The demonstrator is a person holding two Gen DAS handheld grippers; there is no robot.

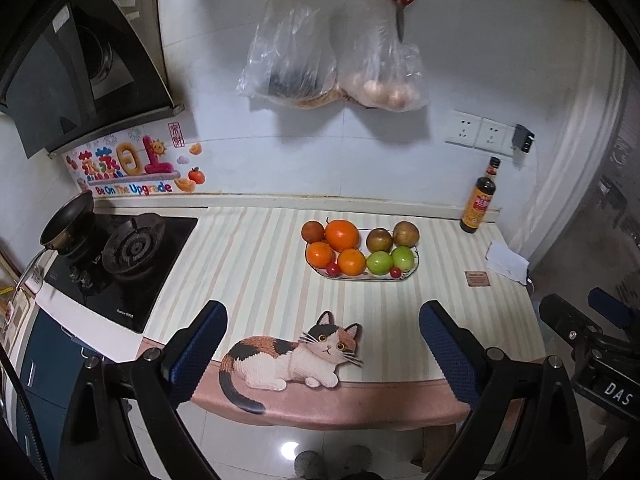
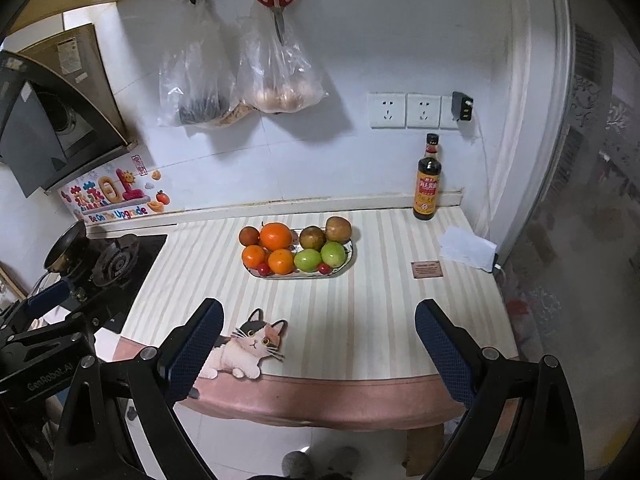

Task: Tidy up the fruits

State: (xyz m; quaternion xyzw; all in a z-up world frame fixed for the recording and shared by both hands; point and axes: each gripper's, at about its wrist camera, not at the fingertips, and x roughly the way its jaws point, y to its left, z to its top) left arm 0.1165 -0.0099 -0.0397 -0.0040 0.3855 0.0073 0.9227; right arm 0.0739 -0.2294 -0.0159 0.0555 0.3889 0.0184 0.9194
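Every fruit seems already grouped by kind on the plate (image 1: 412,276): oranges (image 1: 341,235) left, green fruits (image 1: 380,263) right. Both the left gripper (image 1: 323,346) and right gripper (image 2: 319,344) hang short of the plate, jaws wide open and empty.

Fruit-filled plate (image 1: 412,273) on striped counter (image 1: 256,264) beyond wide-apart jaws.

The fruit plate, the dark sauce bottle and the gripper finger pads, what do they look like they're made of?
Fruit plate: probably glazed ceramic, going by its glossy white rim with a painted pattern. Sauce bottle: likely glass, dark and shiny with a paper label, though plastic can't be ruled out. Finger pads: seemingly rubber or soft plastic, matte blue with a fine dotted texture.
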